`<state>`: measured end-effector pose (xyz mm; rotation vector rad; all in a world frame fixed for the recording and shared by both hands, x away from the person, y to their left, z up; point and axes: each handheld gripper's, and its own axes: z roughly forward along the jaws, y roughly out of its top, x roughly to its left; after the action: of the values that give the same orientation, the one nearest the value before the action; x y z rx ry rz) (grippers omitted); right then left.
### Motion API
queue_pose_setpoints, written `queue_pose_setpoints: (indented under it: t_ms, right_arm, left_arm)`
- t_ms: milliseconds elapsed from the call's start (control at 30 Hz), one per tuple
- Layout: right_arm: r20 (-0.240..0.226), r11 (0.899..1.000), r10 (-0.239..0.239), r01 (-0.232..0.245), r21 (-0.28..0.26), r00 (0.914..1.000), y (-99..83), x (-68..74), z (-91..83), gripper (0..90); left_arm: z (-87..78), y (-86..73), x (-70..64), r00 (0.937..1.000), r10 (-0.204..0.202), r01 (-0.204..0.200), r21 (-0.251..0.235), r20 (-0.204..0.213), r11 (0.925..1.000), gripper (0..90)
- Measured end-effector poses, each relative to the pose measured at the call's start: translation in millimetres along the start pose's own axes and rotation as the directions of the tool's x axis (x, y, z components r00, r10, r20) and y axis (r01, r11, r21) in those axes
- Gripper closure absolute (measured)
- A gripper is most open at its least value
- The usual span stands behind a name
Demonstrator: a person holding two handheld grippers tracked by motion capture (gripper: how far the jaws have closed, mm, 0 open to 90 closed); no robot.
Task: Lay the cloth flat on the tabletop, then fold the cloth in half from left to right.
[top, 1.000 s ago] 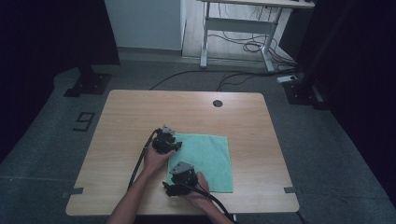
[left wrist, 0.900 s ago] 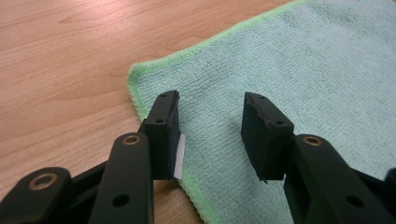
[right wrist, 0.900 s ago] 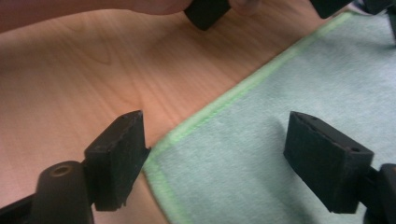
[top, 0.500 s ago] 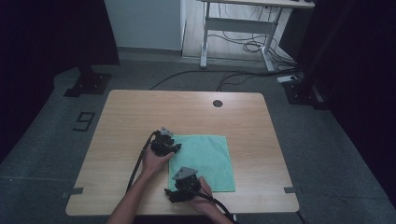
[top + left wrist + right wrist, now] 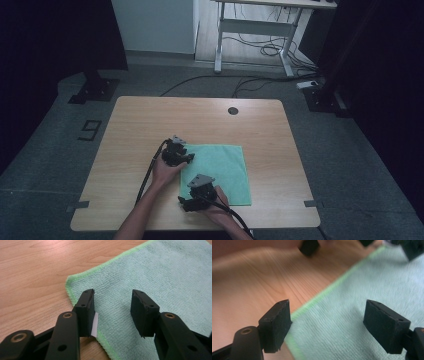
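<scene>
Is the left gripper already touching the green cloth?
Cannot tell. In the left gripper view the left gripper has open jaws over the corner of the green cloth, but neither contact nor gap shows plainly.

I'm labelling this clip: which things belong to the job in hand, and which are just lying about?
In the job:
green cloth, flat on the table
left hand-held gripper, open at a cloth corner
right hand-held gripper, open over the cloth's edge

Lying about:
desk frame behind
floor cables
</scene>
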<state>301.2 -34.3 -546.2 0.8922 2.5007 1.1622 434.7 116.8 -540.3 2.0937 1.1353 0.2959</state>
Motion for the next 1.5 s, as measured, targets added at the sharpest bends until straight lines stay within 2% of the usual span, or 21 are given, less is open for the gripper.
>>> queue_pose_setpoints:
  t_ms: [33, 67, 200, 333, 400, 467, 700, 900, 1100, 1233, 1400, 1500]
  right_arm:
    - [0.022, 1.000, -0.009, 0.008, 0.021, 0.9997, -1.9, 1.1, 5.0, 20.3]
    - [0.024, 1.000, -0.012, 0.011, 0.014, 0.9997, -2.6, 2.0, 5.8, 21.0]
    - [0.026, 0.998, -0.053, 0.052, 0.025, 0.9983, -3.1, 10.6, 1.7, 21.2]
    - [0.010, 0.997, -0.068, 0.067, 0.035, 0.9976, -7.2, 15.0, -1.4, 18.8]
    - [0.019, 0.998, -0.055, 0.055, 0.006, 0.9983, -6.8, 13.4, -5.0, 19.6]
    - [0.003, 0.998, -0.025, 0.025, -0.049, 0.9997, -3.6, 10.3, -12.9, 21.1]
    - [-0.004, 0.996, -0.037, 0.036, -0.085, 0.9993, 3.3, 8.2, -19.9, 26.4]
    - [-0.029, 0.995, -0.054, 0.051, -0.080, 0.9981, 5.7, 14.4, -13.5, 28.7]
    - [-0.036, 0.996, -0.060, 0.057, -0.071, 0.9976, 7.0, 18.2, -6.4, 29.0]
    - [-0.036, 0.996, -0.056, 0.054, -0.076, 0.9978, 6.2, 18.7, -6.2, 29.7]
    - [-0.038, 0.996, -0.058, 0.055, -0.075, 0.9976, 3.9, 18.3, -8.1, 30.4]
    - [-0.045, 0.995, -0.064, 0.060, -0.077, 0.9969, 2.5, 18.9, -9.5, 31.2]
  left_arm:
    - [-0.1, -0.2, -0.1, 1.0000, -0.001, 0.001, 0.000, -0.001, 1.0000, 54.7]
    - [0.0, -0.6, -0.2, 1.0000, -0.006, 0.006, -0.003, -0.003, 1.0000, 54.6]
    - [0.0, -1.3, 0.0, 0.9999, -0.016, 0.016, -0.009, -0.004, 0.9998, 54.8]
    - [0.0, -1.2, 0.0, 0.9998, -0.021, 0.021, -0.011, 0.000, 0.9997, 54.6]
    - [-0.4, -0.9, -0.1, 0.9997, -0.025, 0.025, -0.012, 0.007, 0.9996, 53.0]
    - [-2.4, -0.4, 1.3, 0.9993, -0.033, 0.033, -0.024, 0.017, 0.9992, 52.6]
    - [-17.9, 9.2, 9.4, 0.9992, -0.037, 0.038, -0.075, 0.017, 0.9965, 53.0]
    - [-20.4, 13.1, 15.9, 0.9994, -0.034, 0.033, -0.071, -0.005, 0.9969, 53.0]
    - [-16.7, 12.9, 23.1, 0.9984, -0.048, 0.046, -0.062, -0.028, 0.9970, 53.8]
    - [-11.8, 14.4, 29.1, 0.9974, -0.060, 0.058, -0.052, -0.039, 0.9970, 54.2]
    - [-5.7, 21.0, 30.7, 0.9976, -0.055, 0.053, -0.046, -0.043, 0.9975, 54.0]
    - [-1.2, 23.0, 32.5, 0.9971, -0.057, 0.055, -0.024, -0.050, 0.9982, 54.3]
